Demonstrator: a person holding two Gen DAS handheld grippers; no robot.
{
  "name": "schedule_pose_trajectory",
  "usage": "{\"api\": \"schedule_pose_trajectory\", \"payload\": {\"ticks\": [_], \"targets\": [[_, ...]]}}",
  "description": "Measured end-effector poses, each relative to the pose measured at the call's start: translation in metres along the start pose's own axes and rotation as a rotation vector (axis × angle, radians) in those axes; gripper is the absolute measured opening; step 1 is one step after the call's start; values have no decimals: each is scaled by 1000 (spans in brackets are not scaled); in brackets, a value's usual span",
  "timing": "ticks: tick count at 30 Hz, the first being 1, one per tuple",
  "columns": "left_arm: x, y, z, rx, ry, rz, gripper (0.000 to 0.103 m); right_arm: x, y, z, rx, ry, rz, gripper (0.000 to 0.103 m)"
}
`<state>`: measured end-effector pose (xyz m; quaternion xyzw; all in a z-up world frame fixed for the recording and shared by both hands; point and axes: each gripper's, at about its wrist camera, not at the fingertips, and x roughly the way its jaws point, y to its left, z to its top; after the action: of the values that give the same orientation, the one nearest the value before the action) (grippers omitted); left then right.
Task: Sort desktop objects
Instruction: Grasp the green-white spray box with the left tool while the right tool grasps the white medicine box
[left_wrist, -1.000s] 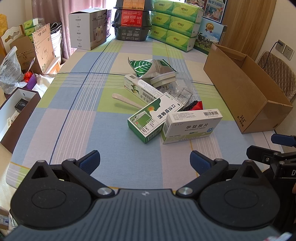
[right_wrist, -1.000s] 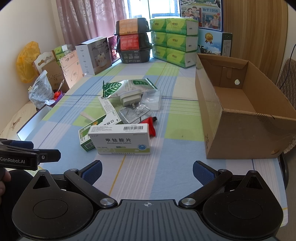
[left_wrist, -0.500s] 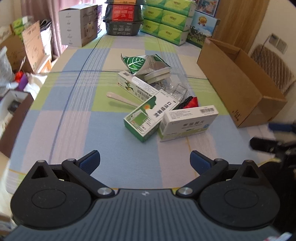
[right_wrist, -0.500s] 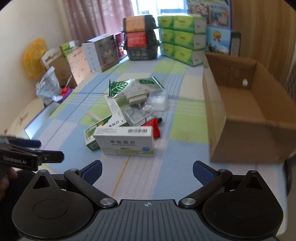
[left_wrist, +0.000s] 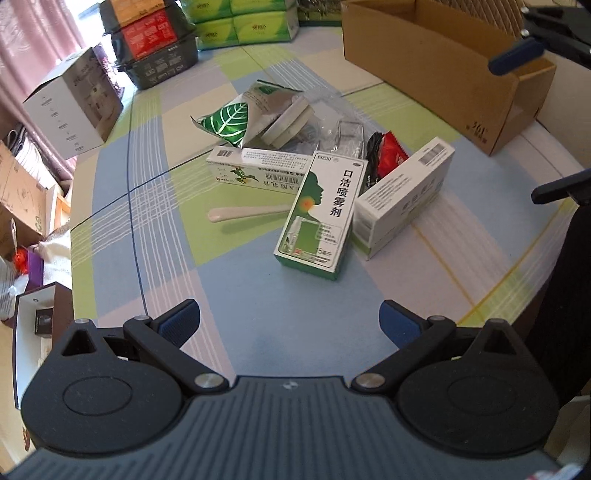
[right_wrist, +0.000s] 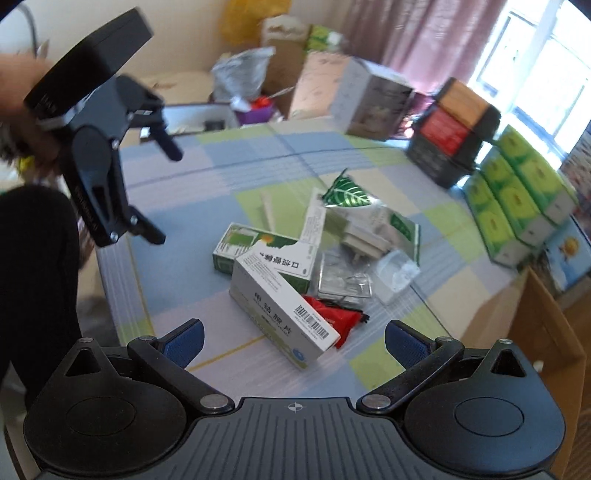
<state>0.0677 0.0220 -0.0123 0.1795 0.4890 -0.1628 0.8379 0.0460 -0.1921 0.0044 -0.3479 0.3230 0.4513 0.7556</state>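
glossy foil leaf pouch (left_wrist: 236, 120), matt corrugated cardboard box (left_wrist: 424, 55), checked cloth tablecloth (left_wrist: 155, 206)

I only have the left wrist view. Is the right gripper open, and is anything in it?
Observer: The right gripper is open and empty, with the white box just ahead of it.
Operator: The white box hides the red packet's end. Where does it go?
Observer: The red packet sticks out past the box's barcode end, onto the tablecloth.
Operator: Anything past it?
Observer: A small clear bag with white contents lies toward the cardboard box.
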Motion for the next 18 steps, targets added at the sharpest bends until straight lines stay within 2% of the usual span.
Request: {"api": "schedule_pose_trajectory", "payload": {"ticks": [3,5,8,10,11,12,14,16,17,18], "targets": [[15,9,8,8,-1,-43,102,25,-6,2,-39,42,74,101],[25,12,12,15,9,-69,102,43,-10,4,-79,68,93,101],[40,12,18,48,36,-57,101,66,-12,5,-175,82,102,101],[48,13,20,67,37,-66,99,82,-13,6,-215,99,119,88],[52,14,21,70,39,-75,98,91,-14,6,-225,117,134,73],[55,14,21,73,40,-85,97,99,-16,7,-232,132,147,64],[61,14,22,78,39,-96,97,111,-18,8,-241,154,168,61],[64,13,22,91,35,-93,97,119,-19,8,-250,170,188,51],[66,12,23,95,35,-94,97,123,-20,8,-248,179,194,35],[67,11,24,100,34,-101,97,125,-20,8,-242,189,203,30]]}}
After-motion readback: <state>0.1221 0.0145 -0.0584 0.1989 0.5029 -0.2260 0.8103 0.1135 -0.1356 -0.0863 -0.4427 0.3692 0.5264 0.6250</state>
